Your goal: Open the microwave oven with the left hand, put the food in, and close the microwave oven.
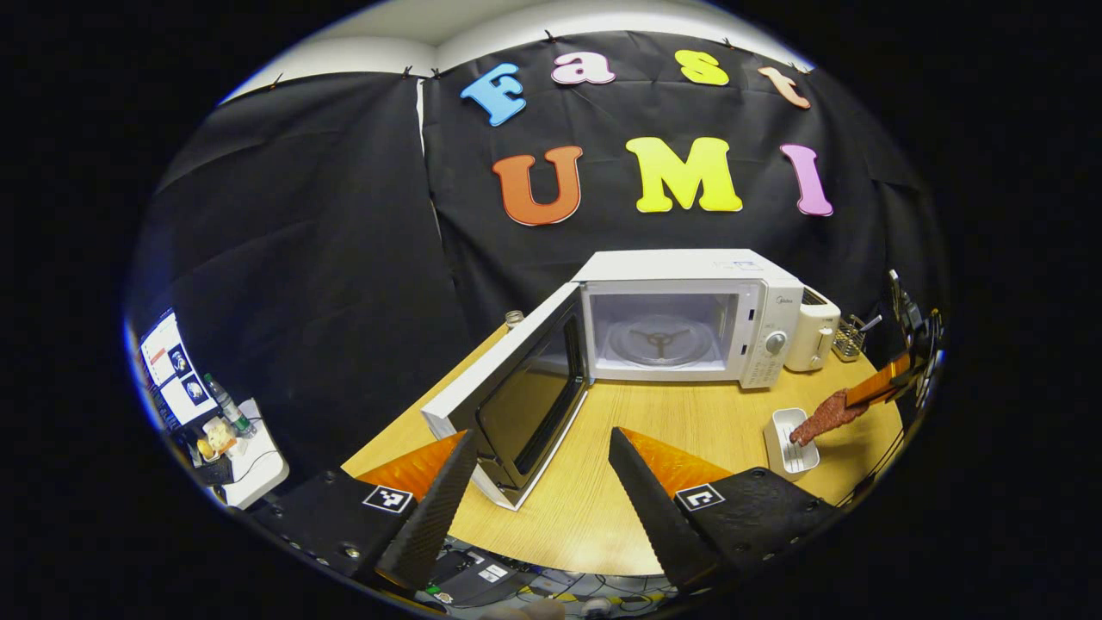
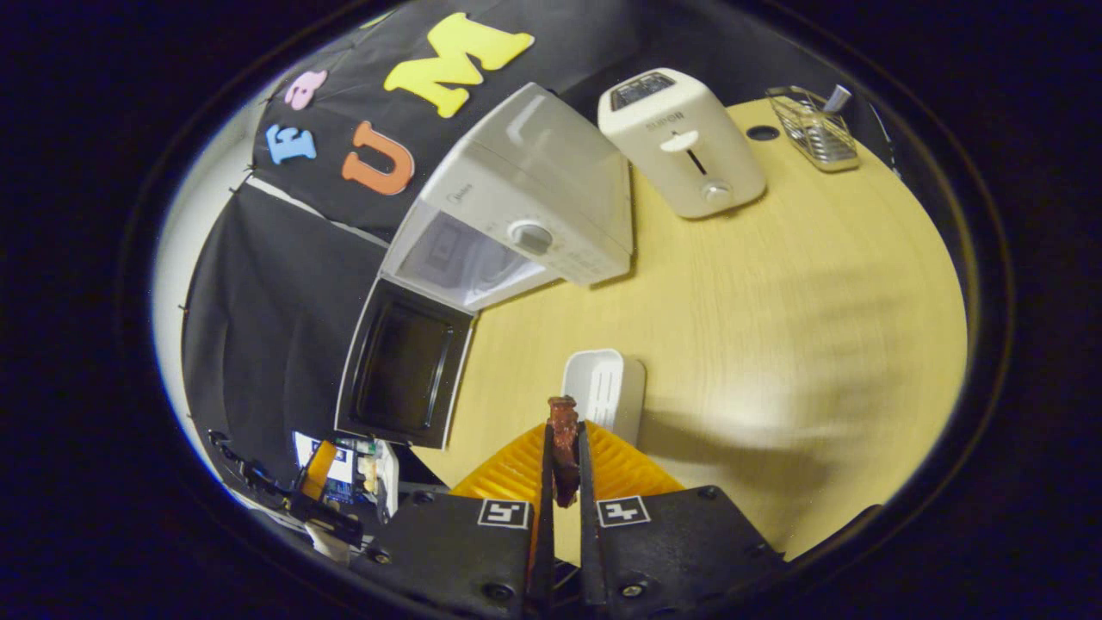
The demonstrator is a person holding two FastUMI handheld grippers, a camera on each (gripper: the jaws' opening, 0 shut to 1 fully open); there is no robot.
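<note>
The white microwave stands at the back of the wooden table with its door swung wide to the left, and the glass turntable inside is bare. My left gripper is open near the table's front edge, close to the door's free end, and holds nothing. At the far right my right gripper is shut on a reddish-brown strip of food, lifted just above a small white tray. In the right gripper view the food sticks up between the shut fingers of my right gripper, with the tray just beyond and the microwave farther left.
A white toaster stands right of the microwave, and a wire basket sits behind it near the table's back edge. Off the table to the left are a low white stand with a bottle and a screen.
</note>
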